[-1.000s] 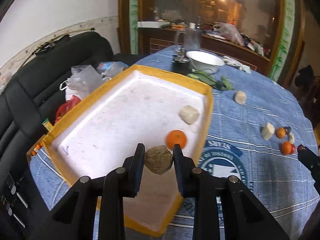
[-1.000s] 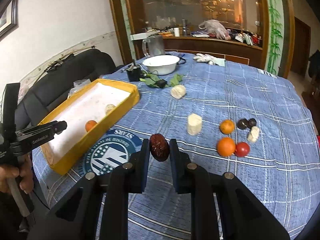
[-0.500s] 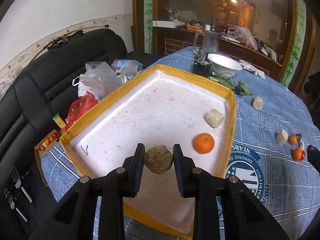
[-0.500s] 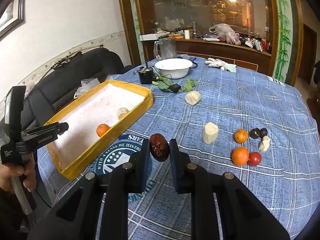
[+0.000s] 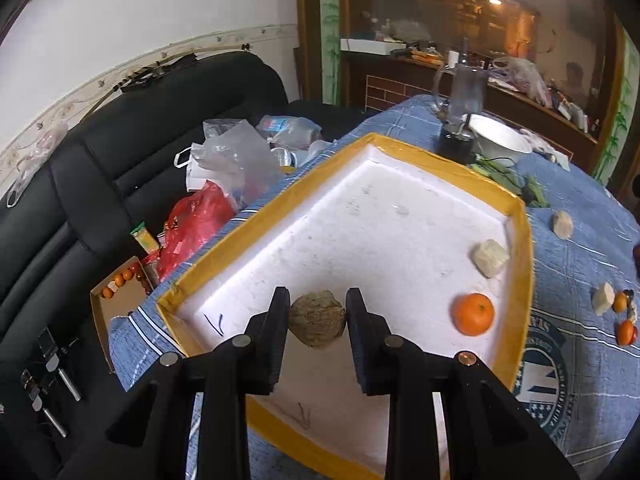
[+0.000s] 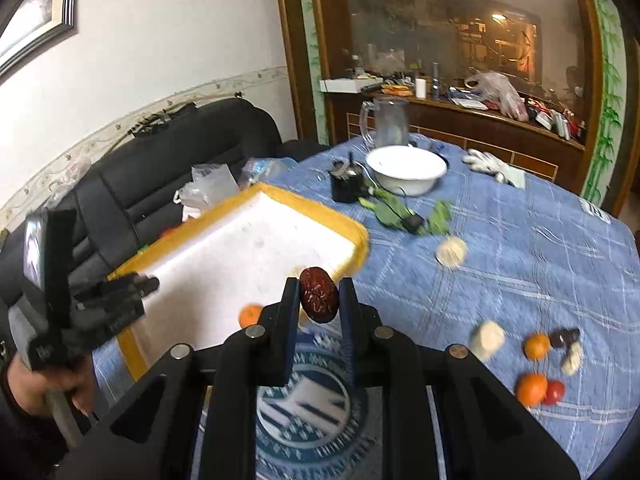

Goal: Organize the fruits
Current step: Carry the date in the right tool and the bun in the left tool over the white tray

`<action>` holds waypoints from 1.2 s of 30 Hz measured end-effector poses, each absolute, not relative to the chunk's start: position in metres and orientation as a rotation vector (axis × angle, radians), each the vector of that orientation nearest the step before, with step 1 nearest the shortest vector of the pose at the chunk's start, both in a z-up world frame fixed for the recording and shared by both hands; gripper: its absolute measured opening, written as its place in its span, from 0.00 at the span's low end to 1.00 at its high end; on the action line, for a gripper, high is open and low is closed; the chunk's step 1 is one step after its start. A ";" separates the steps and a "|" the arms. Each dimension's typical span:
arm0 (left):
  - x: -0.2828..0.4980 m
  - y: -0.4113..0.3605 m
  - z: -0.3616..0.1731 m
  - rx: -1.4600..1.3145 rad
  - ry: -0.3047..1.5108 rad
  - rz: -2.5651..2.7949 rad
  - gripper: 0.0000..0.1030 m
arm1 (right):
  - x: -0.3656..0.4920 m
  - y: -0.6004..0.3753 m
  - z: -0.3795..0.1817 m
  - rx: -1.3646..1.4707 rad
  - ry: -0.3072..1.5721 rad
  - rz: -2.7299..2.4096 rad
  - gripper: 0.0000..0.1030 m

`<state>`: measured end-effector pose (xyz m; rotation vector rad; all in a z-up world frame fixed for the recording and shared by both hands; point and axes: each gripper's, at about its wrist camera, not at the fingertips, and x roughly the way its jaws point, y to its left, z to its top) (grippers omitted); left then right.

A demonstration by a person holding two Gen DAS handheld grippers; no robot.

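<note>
1. The left gripper point(image 5: 318, 316) pinches a rough brown walnut point(image 5: 317, 319) above the near end of the yellow-rimmed tray point(image 5: 520, 280).
2. The right gripper point(image 6: 319, 300) pinches a wrinkled red date point(image 6: 319, 294), seemingly over the tray's near corner; that view is blurred.
3. In the tray lie an orange point(image 5: 473, 314) and a pale chunk point(image 5: 490, 258), apart.
4. More fruit point(image 6: 538, 388) sits on the blue cloth point(image 6: 520, 240).

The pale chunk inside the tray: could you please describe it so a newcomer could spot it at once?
Find the yellow-rimmed white foam tray on the blue tablecloth. The pale chunk lies by its right wall, just beyond the tangerine. It is blocky and cream, not round and orange.
</note>
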<state>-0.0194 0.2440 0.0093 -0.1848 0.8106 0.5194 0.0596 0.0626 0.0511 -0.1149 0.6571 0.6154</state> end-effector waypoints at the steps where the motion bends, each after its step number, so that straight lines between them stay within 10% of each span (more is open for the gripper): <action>1: -0.018 0.245 0.008 -0.185 0.813 0.522 0.27 | 0.062 0.068 0.053 -0.115 0.654 0.618 0.21; 36: 0.003 0.281 -0.020 -0.182 0.903 0.578 0.27 | 0.139 0.172 -0.016 -0.181 0.799 0.671 0.21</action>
